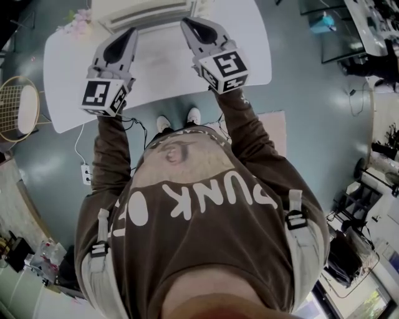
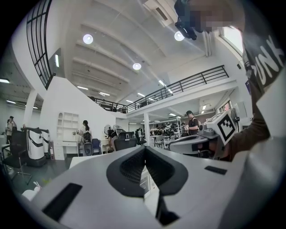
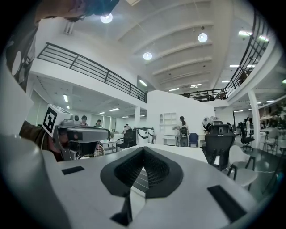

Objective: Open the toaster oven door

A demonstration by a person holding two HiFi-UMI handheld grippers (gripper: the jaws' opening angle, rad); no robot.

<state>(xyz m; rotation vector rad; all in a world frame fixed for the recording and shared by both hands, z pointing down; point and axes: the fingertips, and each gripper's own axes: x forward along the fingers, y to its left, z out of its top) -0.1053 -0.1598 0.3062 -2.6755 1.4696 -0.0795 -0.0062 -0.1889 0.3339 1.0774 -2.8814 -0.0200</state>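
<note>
Since your left gripper (image 1: 131, 32) and right gripper (image 1: 187, 25) both have jaws together and empty, part one before reaching the toaster oven (image 1: 146, 11).

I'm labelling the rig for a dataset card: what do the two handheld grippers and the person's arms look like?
The left gripper and the right gripper have pale grey tapering shells with black ribbed pads. Each carries a white cube printed with black square markers. The arms wear brown long sleeves.
</note>
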